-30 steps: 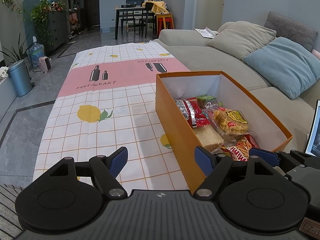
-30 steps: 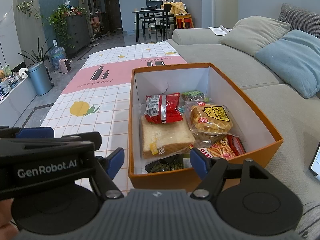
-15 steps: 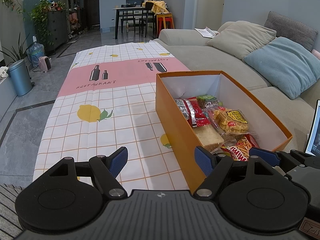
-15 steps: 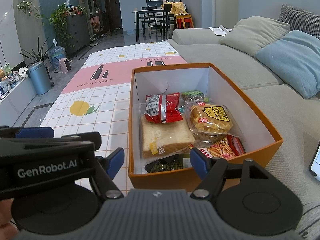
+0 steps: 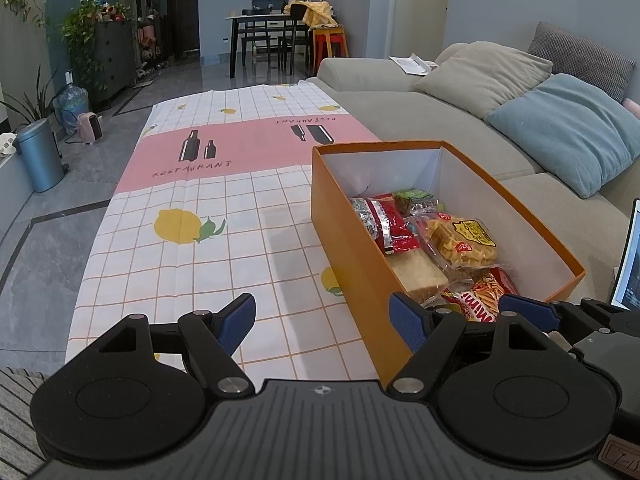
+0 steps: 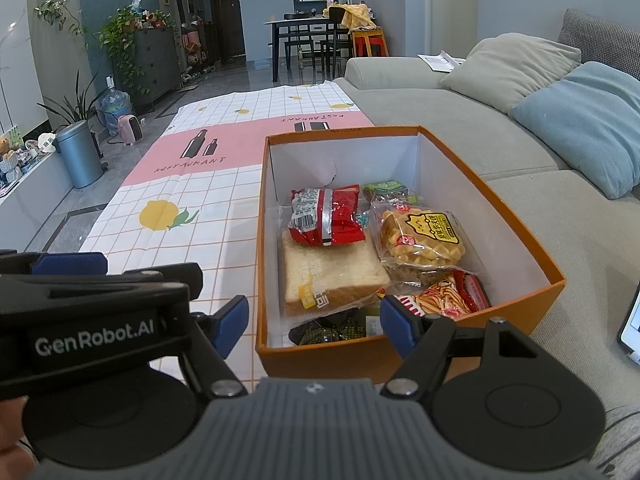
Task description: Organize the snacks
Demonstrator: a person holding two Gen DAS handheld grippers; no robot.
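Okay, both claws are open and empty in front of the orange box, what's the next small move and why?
Probably ease the right claw forward and down over the red packet. It lies on top of the bread slice inside the orange box, unobstructed, and both claws hold nothing; the left claw sits over the tablecloth.

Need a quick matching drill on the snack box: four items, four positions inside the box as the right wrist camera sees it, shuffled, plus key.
Items:
1. red packet
2. bread slice
3. waffle snack bag
4. dark green packet

Positions in the orange box, right wrist view:
A. against the near wall, partly under the bread
B. right side, mid-box, under a yellow label
C. left side, its far edge under the red packet
D. left side, on the bread's far edge

Pairs: 1-D, 2-C, 3-B, 4-A
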